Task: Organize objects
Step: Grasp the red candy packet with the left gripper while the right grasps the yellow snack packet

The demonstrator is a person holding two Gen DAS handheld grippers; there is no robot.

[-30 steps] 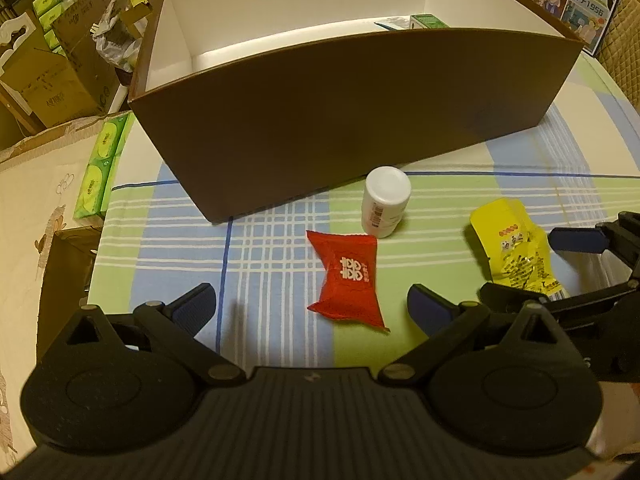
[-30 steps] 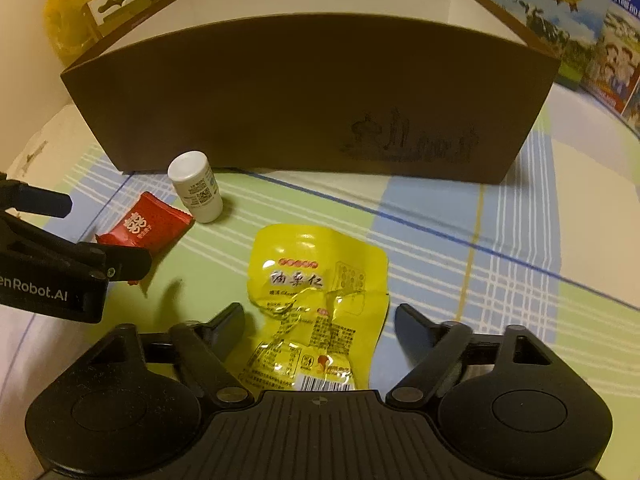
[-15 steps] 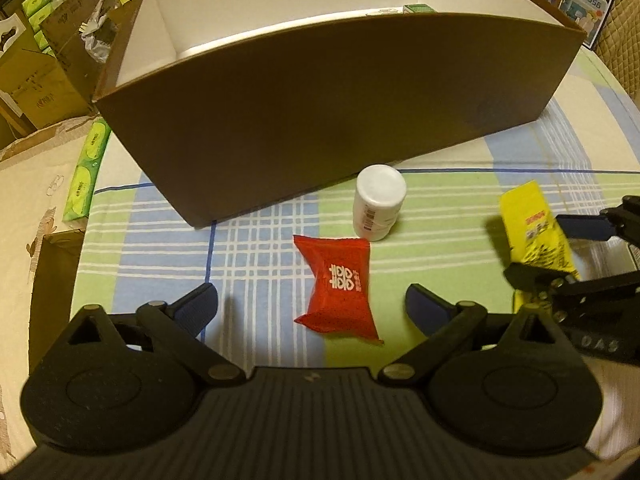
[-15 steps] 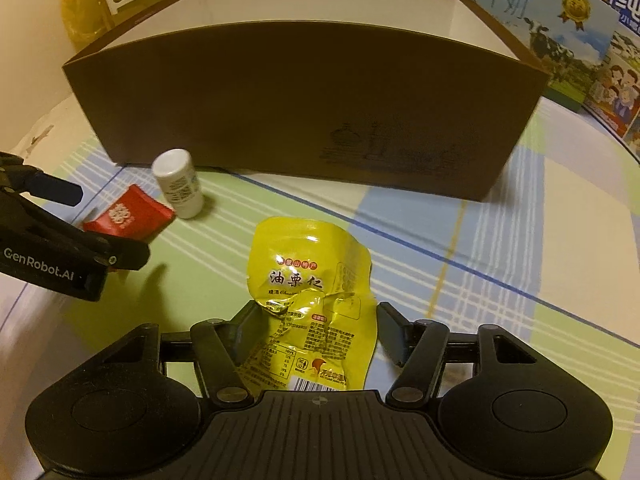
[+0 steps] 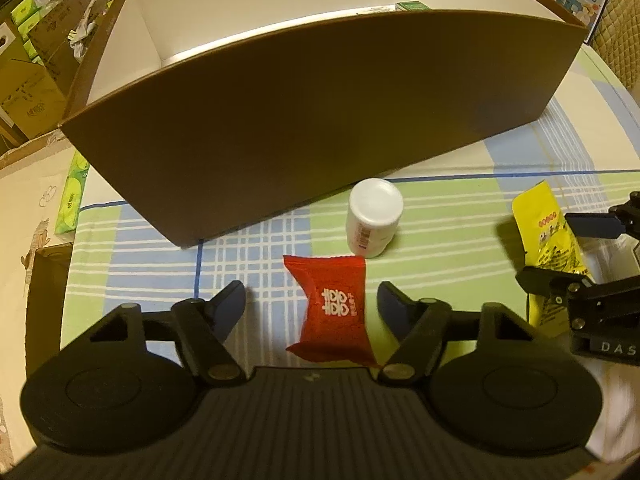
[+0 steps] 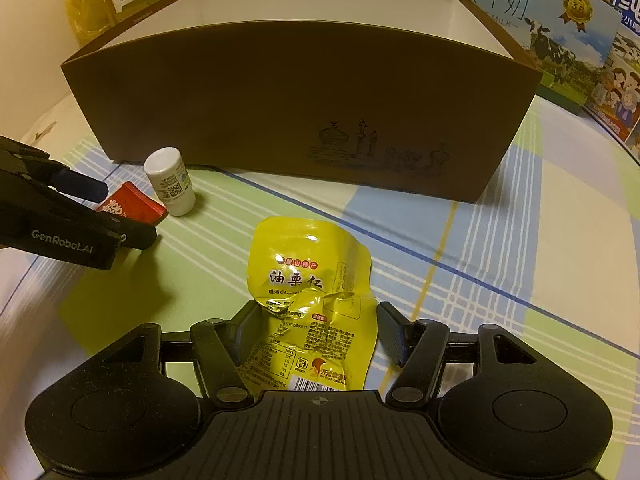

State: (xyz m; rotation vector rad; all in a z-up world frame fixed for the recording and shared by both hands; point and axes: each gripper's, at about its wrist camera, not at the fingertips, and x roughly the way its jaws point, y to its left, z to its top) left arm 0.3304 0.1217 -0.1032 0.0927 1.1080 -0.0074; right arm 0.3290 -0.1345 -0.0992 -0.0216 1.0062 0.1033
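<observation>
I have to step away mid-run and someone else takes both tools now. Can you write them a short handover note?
Left tool: jaws have just been closing around the red packet, which lies on the checked cloth; pads not yet touching it.
Right tool: jaws closed in on the yellow snack pouch, which has buckled between them.
White bottle stands upright just beyond the red packet, close to the brown box.
Done: a green carton is already in the box.
Left: red packet, yellow pouch and bottle still go in.
</observation>
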